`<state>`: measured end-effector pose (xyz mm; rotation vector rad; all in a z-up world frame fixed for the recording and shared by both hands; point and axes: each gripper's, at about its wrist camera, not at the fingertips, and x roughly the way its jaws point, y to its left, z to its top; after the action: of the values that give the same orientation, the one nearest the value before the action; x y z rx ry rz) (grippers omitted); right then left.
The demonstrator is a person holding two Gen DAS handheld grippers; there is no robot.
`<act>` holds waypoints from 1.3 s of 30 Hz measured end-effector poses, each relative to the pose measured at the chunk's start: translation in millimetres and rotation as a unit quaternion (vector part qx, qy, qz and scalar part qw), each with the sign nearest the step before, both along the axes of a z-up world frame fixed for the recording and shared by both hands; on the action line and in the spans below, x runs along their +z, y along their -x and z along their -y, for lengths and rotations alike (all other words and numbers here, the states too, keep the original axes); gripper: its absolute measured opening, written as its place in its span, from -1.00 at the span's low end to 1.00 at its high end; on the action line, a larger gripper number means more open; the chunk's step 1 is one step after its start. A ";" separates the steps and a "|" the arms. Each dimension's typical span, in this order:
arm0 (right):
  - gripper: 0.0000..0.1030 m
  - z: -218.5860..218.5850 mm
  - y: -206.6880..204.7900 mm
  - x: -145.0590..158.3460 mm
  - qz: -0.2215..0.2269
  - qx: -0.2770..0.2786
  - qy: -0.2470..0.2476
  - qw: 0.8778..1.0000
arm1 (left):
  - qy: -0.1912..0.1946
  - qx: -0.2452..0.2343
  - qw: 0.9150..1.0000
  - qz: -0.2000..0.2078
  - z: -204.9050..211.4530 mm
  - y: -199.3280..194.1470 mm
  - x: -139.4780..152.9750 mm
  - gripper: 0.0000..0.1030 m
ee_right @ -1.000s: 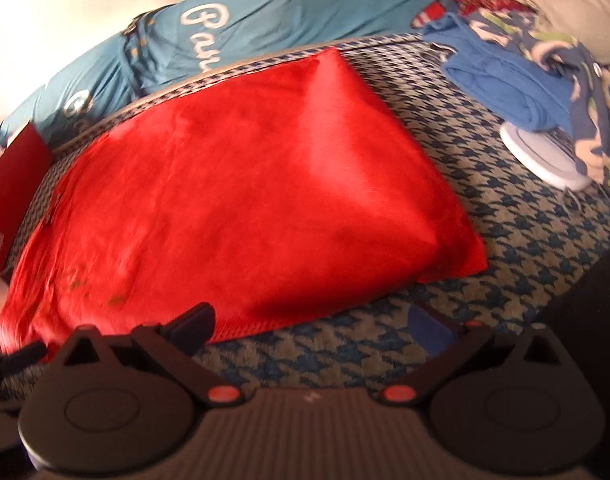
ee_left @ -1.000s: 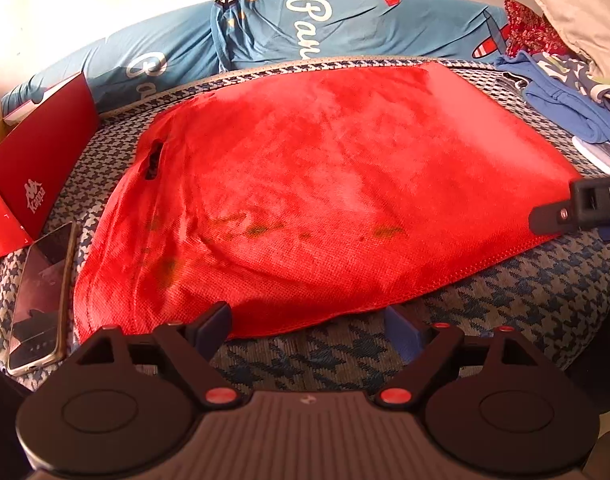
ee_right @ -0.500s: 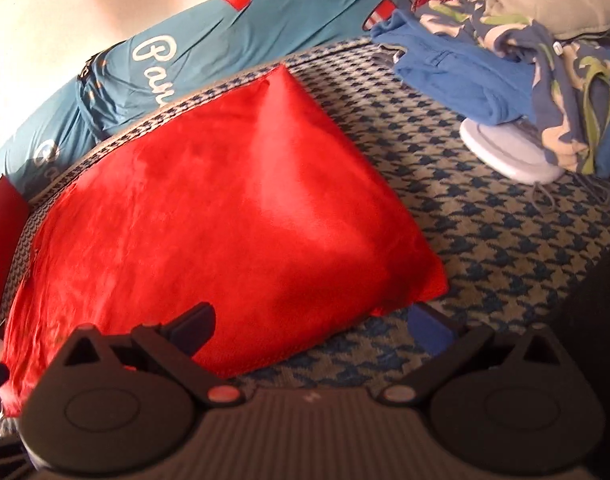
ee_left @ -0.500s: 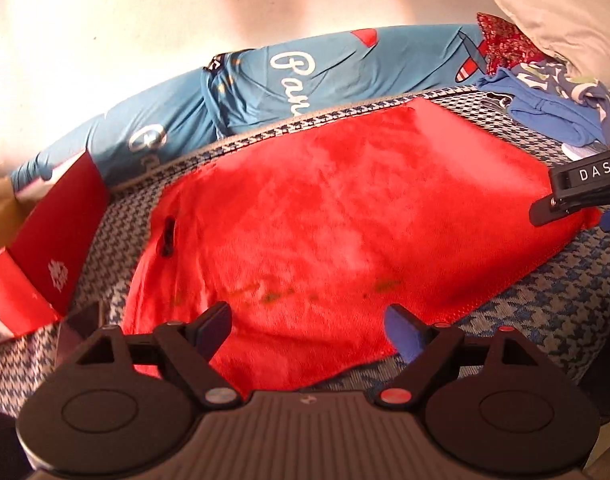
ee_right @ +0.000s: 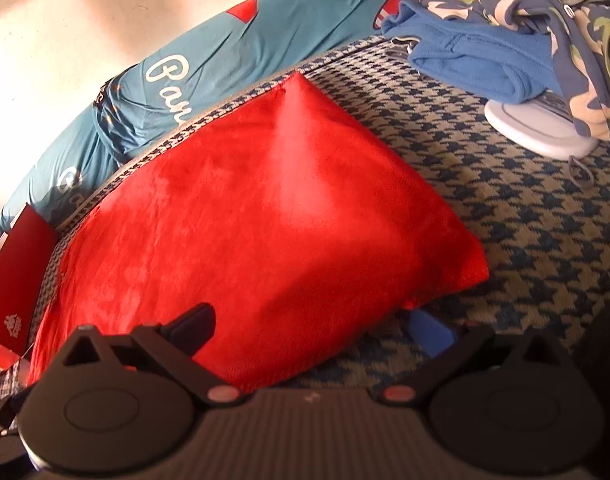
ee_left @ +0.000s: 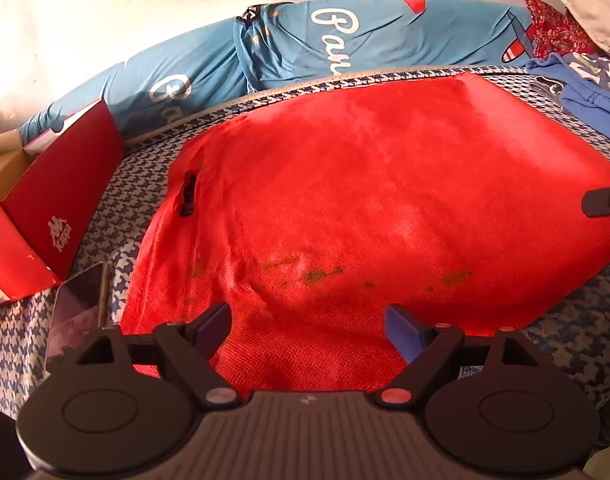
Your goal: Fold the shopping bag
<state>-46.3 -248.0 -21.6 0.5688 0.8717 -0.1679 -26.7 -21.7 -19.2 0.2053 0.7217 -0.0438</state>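
Beside houndstooth bedding (ee_left: 153,168), red box (ee_left: 61,200) reads "Kappa".

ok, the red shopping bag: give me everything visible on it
The red shopping bag lies spread flat, unfolded, on the houndstooth cover. Fabric looks like non-woven cloth, mildly wrinkled, with greenish smudges near its front edge. A die-cut handle slot sits at its left end. Both open tongs, left and right, hang over its near edge, gripping nothing.

Houndstooth bed (ee_left: 153,168) carries red bag (ee_left: 365,200), phone (ee_left: 79,308).
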 end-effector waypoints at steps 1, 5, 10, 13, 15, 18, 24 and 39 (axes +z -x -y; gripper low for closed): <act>1.00 -0.1 -1.5 -0.6 0.002 -0.002 0.003 1.000 | -0.003 0.000 1.000 0.001 0.9 0.4 -1.3 0.64; 0.90 2.7 -5.4 -1.8 0.009 -0.028 -0.002 1.000 | 0.000 0.005 1.000 0.001 -0.6 0.3 -2.4 0.69; 0.87 0.1 -2.7 -2.9 0.019 -0.028 0.008 0.999 | 0.005 0.012 1.000 0.000 -2.3 -0.3 -3.6 0.76; 0.79 -2.8 -12.0 -2.5 0.028 -0.026 0.010 0.999 | -0.002 0.012 1.000 0.003 -0.4 -0.1 -3.9 0.77; 0.65 -5.4 -20.7 -2.2 0.031 -0.027 0.012 0.999 | -0.004 0.012 1.000 0.004 -0.3 -0.3 -4.1 0.79; 0.11 -7.6 -29.2 -1.3 0.038 -0.021 0.014 0.999 | -0.001 0.015 1.000 0.002 -1.3 -0.8 -4.1 0.81; -0.52 -15.8 -31.6 12.6 0.061 0.009 0.033 0.998 | -0.005 0.016 1.000 0.004 -0.6 -0.6 -4.5 0.82; -0.68 -78.1 -34.0 83.7 0.174 0.118 0.117 0.971 | -0.005 0.016 1.000 0.004 -1.8 -0.4 -4.3 0.82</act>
<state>-12.4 -169.9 62.1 0.2577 0.5610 0.0455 -26.3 -19.9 -23.5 0.2024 0.7171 -0.0091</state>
